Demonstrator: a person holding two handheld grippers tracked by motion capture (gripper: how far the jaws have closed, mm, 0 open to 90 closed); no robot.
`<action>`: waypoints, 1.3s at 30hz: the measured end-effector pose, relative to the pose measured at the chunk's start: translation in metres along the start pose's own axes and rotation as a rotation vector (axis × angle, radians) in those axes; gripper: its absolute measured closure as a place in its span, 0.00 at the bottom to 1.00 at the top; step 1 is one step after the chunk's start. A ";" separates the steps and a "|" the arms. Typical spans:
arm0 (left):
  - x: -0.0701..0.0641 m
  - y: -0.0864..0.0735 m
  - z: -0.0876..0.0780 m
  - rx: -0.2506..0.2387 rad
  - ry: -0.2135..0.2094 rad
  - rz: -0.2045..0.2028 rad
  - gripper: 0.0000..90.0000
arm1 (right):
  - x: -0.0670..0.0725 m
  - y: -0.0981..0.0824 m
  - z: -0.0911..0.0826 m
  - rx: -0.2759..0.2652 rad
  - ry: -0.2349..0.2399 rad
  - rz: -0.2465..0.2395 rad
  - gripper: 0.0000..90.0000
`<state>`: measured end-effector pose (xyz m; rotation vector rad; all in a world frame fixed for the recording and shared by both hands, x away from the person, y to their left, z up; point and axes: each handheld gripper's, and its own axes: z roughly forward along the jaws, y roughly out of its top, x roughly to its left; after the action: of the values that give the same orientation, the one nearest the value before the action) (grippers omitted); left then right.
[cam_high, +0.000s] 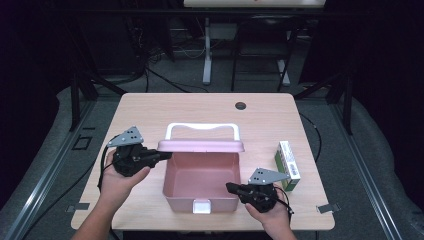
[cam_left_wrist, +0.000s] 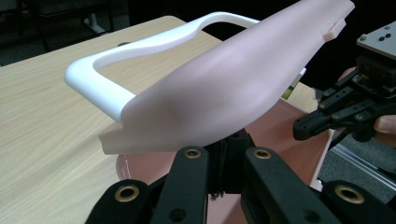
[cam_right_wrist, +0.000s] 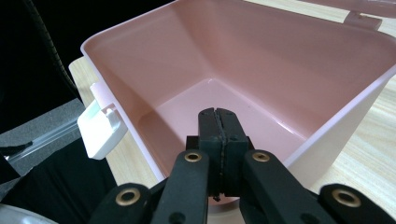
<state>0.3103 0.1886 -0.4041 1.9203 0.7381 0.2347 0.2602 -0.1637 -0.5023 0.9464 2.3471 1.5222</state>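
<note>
Two claws pressed together: left claw (cam_high: 167, 155) under lid (cam_high: 201, 145) of pink box (cam_high: 200, 181) at bench (cam_high: 150, 107) centre; right claw (cam_right_wrist: 218, 122) w/ tips over box rim. High view adds carton (cam_high: 288, 165) nearby.

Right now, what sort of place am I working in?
Probably a lab or recording workspace: a bare wooden table with a cable hole, dark curtains around it, and loose cables across the grey floor behind.

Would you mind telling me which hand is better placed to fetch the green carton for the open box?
Right: its tongs sit by the green carton; the left tongs are at the lid.
</note>
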 end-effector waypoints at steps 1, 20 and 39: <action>0.001 0.001 0.000 0.002 0.001 0.002 1.00 | -0.001 0.000 0.000 -0.001 0.002 0.005 1.00; 0.009 0.015 0.002 -0.005 0.013 -0.007 1.00 | -0.002 -0.002 0.000 -0.016 0.013 0.014 1.00; 0.023 0.025 0.007 -0.025 0.040 -0.017 1.00 | -0.002 -0.003 0.000 -0.027 0.012 0.013 1.00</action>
<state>0.3411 0.1897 -0.3889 1.8900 0.7742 0.2712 0.2607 -0.1660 -0.5050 0.9512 2.3265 1.5654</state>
